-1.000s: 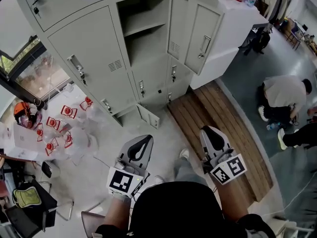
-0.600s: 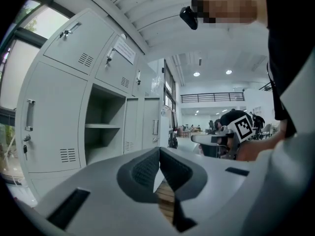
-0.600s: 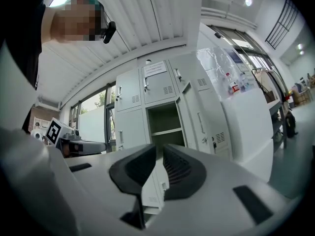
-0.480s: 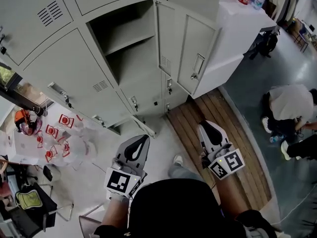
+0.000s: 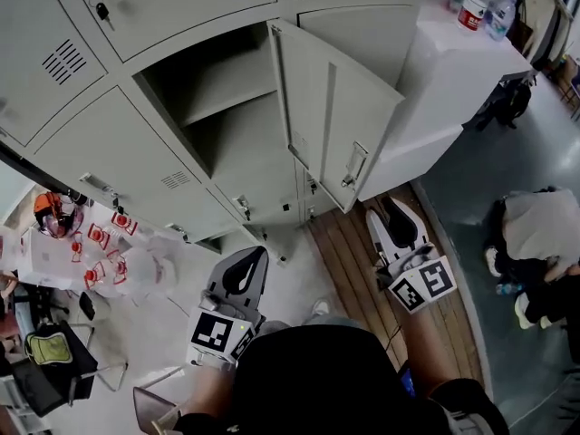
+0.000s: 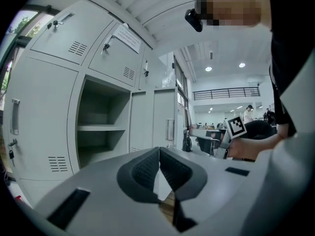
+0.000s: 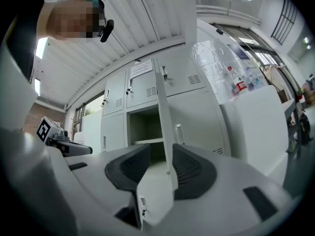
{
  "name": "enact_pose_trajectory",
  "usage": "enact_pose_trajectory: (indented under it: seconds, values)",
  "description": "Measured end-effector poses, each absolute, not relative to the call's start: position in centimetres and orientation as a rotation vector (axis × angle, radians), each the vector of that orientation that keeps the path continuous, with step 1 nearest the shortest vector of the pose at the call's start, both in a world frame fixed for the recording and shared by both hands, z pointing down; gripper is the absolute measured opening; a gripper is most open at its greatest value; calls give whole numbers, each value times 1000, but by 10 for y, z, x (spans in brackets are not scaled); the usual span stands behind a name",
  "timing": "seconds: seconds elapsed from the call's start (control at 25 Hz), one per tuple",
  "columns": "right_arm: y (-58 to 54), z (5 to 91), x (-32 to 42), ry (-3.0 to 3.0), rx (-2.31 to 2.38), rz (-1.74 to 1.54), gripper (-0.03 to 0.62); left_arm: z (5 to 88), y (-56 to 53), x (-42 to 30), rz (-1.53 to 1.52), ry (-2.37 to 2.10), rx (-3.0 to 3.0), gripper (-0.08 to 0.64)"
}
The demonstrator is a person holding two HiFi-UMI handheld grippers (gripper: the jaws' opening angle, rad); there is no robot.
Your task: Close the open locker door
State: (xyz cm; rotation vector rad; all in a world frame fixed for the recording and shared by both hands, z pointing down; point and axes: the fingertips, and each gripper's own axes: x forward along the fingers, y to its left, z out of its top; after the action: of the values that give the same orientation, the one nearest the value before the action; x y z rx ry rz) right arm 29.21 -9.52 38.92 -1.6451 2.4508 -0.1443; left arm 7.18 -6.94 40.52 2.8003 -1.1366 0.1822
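Before the locker door (image 5: 337,120), the right tool (image 5: 390,210) has just been opening (nothing in it); left tool (image 5: 254,256) closed, empty.

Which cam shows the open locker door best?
Head view: the whole open locker door from above, swung out, handle visible. Right gripper view shows it nearly edge-on. Left gripper view shows it small and far, beside the open compartment.

Left claw (image 6: 158,154) jaws together, tips touching — right claw (image 7: 161,149) jaws just been opening, apart, pinching nothing.
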Motion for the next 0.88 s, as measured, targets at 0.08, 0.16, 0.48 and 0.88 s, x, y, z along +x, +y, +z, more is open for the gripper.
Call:
enact_pose_trajectory:
  seconds: [0.08, 0.16, 0.48, 0.88]
  values:
    - [-109, 390, 299, 2456, -1642, -146, 137, 407, -74, 75, 190, -1143, 2780, 23]
    - [-120, 392, 301, 2467, -1631, -153, 140, 410, -79, 77, 202, -1143, 2773, 21]
    - [-147, 387, 286, 2495, -1570, -152, 163, 415, -102, 64, 211, -1127, 2776, 23]
    - [-147, 388, 259, 2474, -1662, -146, 158, 412, -120, 29, 191, -1064, 2811, 21]
